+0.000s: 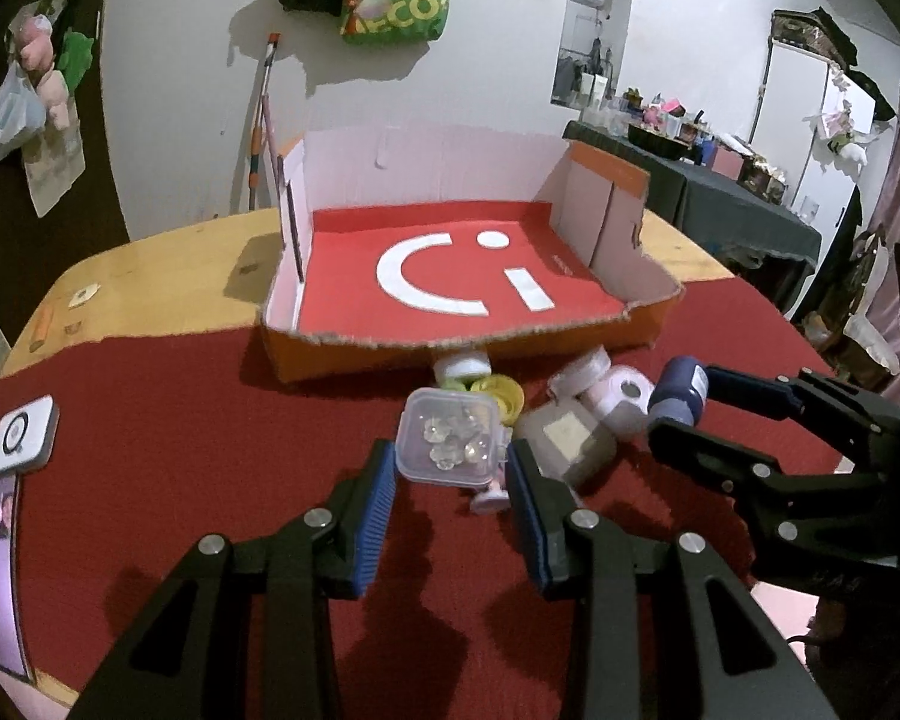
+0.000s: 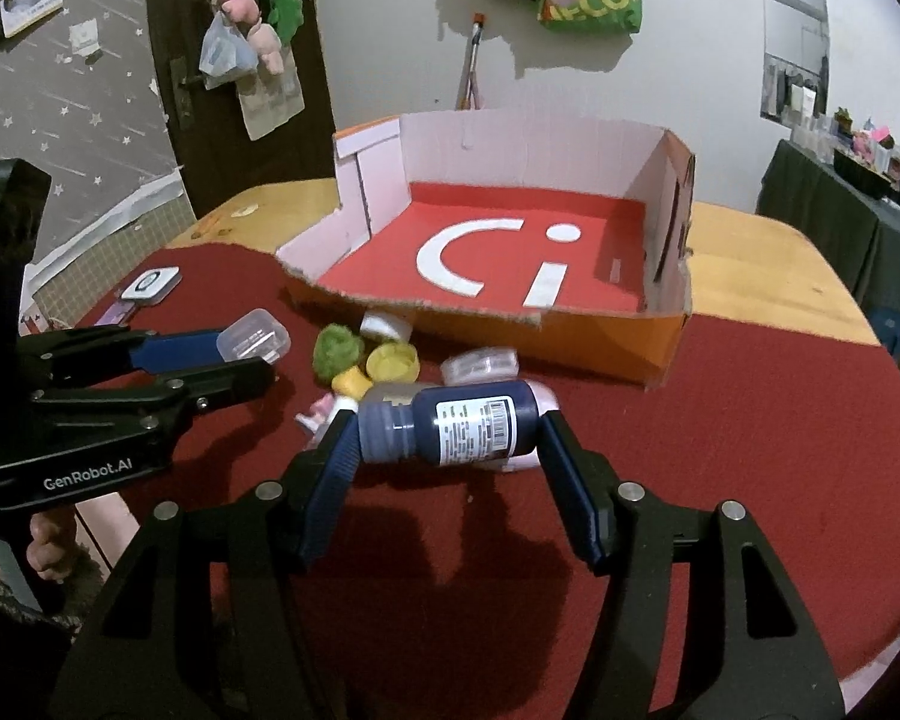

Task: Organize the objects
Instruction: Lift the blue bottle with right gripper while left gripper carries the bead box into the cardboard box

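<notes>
My left gripper (image 1: 453,468) is shut on a small clear plastic box (image 1: 450,439) with clear beads inside, held just above the red cloth. My right gripper (image 2: 450,432) is shut on a dark blue bottle (image 2: 450,429) with a white label, lying sideways between the fingers. The right gripper with the bottle (image 1: 681,390) also shows at the right of the left wrist view. The left gripper with the clear box (image 2: 253,336) shows at the left of the right wrist view. An open cardboard box with a red floor (image 1: 450,276) (image 2: 510,276) stands behind the pile.
A pile lies before the box: a yellow cap (image 2: 393,359), a green fuzzy ball (image 2: 337,353), white jars (image 1: 588,373), a grey-brown block (image 1: 567,441), a pink piece (image 2: 321,411). A white square device (image 1: 23,433) and a phone (image 1: 0,576) lie left.
</notes>
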A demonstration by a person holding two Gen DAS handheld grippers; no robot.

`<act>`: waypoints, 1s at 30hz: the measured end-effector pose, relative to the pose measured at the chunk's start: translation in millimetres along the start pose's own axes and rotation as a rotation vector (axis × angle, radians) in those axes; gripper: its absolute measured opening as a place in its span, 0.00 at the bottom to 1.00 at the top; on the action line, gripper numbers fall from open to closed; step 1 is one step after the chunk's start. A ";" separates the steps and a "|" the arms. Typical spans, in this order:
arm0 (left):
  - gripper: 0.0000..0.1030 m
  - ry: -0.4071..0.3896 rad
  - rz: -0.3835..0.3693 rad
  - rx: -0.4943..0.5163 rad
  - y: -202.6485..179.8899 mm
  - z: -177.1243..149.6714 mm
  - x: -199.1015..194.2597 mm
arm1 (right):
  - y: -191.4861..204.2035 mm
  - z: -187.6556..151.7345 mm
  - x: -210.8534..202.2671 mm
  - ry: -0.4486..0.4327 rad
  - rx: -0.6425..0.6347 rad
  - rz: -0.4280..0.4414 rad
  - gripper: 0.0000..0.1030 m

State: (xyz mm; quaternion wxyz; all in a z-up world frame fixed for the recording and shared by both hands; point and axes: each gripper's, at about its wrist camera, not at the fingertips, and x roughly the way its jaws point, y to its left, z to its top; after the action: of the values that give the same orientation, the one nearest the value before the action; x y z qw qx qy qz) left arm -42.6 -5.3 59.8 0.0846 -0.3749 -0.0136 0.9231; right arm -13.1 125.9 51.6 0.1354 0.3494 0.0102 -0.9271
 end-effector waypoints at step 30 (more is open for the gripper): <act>0.38 -0.034 0.004 0.008 19.6 85.3 59.1 | -36.5 89.7 63.8 -0.009 0.033 -0.008 0.56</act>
State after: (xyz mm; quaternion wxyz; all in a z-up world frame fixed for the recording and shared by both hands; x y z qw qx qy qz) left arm -146.4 -11.5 78.6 0.0837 -0.3586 -0.0107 0.9297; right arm -126.3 135.3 75.1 0.1260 0.3476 -0.0042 -0.9291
